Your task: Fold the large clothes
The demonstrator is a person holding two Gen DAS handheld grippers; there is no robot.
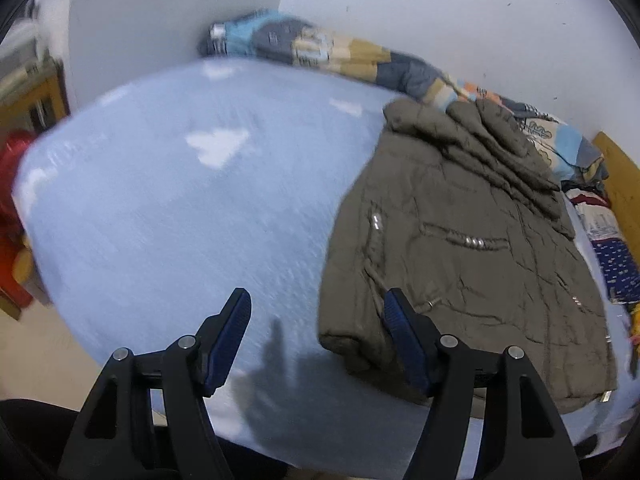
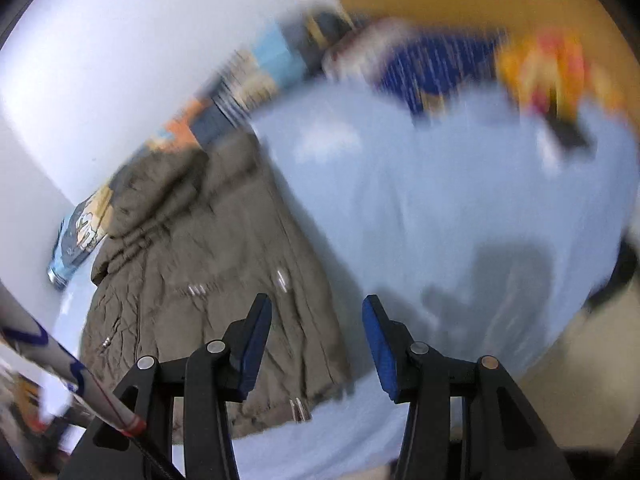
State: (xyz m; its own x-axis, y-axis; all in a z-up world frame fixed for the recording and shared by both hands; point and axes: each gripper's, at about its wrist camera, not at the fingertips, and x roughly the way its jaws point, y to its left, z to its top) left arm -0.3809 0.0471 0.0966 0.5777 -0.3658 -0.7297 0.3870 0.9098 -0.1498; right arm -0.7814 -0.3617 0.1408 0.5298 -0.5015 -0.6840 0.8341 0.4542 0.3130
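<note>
left wrist view: the left gripper (image 1: 316,312) has its fingers apart with nothing between them. the olive jacket (image 1: 460,248) lies flat on the light blue bed (image 1: 160,208), off to the right, its near corner just behind the right-hand finger, long axis running away toward the wall.

right wrist view, blurry: the right gripper (image 2: 318,320) is also spread and empty. here the jacket (image 2: 208,272) sits to the left, so it lies between both hands, neither clearly nearer.

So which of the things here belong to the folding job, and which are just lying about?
Job:
- olive jacket
- left gripper, open
- right gripper, open

Lying about:
- patterned quilt
- navy dotted cloth
- red chair
</note>
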